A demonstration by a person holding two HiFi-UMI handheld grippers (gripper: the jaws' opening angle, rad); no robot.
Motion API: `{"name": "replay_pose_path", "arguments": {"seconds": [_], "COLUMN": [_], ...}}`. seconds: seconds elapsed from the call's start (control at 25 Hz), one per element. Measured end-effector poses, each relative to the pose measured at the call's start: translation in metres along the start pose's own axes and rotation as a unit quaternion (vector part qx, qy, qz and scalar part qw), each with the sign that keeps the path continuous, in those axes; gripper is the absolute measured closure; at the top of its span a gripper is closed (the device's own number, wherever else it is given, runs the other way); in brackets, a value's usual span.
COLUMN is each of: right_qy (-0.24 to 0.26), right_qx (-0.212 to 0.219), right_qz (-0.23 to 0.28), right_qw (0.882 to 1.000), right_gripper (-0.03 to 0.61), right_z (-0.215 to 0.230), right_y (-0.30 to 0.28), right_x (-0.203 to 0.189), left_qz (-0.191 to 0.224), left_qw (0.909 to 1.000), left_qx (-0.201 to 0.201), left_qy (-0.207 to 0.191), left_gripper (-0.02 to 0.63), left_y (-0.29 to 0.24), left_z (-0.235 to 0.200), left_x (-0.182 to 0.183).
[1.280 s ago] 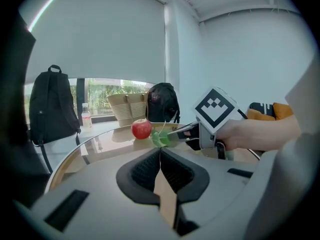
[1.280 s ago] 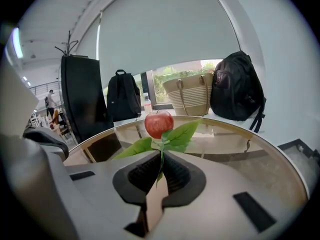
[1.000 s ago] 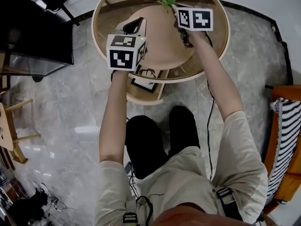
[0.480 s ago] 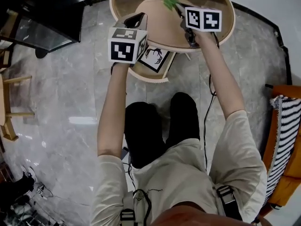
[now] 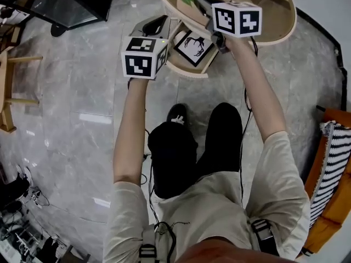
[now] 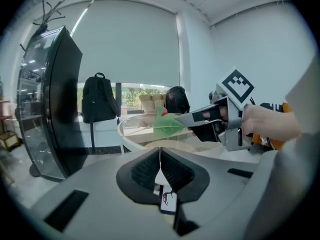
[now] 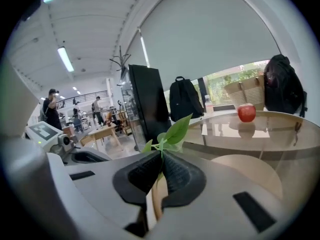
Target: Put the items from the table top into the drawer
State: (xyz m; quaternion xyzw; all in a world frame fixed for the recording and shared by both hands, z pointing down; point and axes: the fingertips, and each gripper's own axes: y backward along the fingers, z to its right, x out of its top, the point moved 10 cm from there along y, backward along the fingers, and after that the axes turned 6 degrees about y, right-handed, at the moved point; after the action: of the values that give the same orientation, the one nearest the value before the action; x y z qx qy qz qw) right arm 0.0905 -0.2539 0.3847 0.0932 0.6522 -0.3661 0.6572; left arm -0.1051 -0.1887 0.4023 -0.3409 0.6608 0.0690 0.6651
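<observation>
**Leaf sprig [image 7: 170, 134].** A thin green stem carrying several leaves. In the head view it sits at the top centre of the frame, above the round bench [image 5: 274, 36]. It is raised off the surface and is not yet over the drawer [image 5: 186, 73].

**Handling (judged).**
- The sprig is very light and limp, so weight is not a concern.
- The leaves will bend, crease or tear under pressure. Take hold on the stem just below the leaf cluster, never on a blade.
- The stem is narrow and smooth and may pivot or slide between the pads.
- On release it may cling to a pad instead of dropping.

**Right gripper [image 7: 161, 156].** The jaws are clamped on the sprig's stem, and the leaves stand free above the pads.

**Left gripper [image 6: 160, 156].** The pads are together. A white slip with a dark print shows in the slot beneath them. Whether it is pinched there or lies beyond cannot be told.

**Drawer.** It is pulled out below the bench top, at the upper centre of the head view. A stag-print card [image 5: 193, 44] lies inside it.

**Apple [image 7: 246, 112].** It remains on the bench top, at the right of the right gripper view.
</observation>
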Motion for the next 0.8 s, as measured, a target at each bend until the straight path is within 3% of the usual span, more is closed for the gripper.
{"name": "replay_pose_path", "arguments": {"seconds": [0.24,0.4,0.6,0.8], "right_qy": [0.103,0.079,0.064,0.134], "right_qx": [0.054,0.101,0.108,0.115], "right_qz": [0.031,0.042,0.015,-0.045], "right_qw": [0.993,0.991,0.992,0.983], "right_gripper": [0.540,0.540,0.540,0.540], "right_z": [-0.070,-0.092,-0.093,-0.081], "right_y": [-0.003,-0.015,-0.036,-0.036], "right_x": [-0.034,-0.061,-0.118,-0.185], "left_qz": [0.020,0.004,-0.014,-0.026], "left_qw": [0.9992,0.9988,0.9978,0.9972], "left_qx": [0.006,0.013,0.016,0.003], "left_qy": [0.035,0.046,0.062,0.070], "left_gripper": [0.592,0.592,0.592,0.592], "left_y": [0.015,0.017,0.010,-0.011], "left_z": [-0.001,-0.006,-0.019,-0.021], "left_x": [-0.067,-0.114,-0.163,-0.202]}}
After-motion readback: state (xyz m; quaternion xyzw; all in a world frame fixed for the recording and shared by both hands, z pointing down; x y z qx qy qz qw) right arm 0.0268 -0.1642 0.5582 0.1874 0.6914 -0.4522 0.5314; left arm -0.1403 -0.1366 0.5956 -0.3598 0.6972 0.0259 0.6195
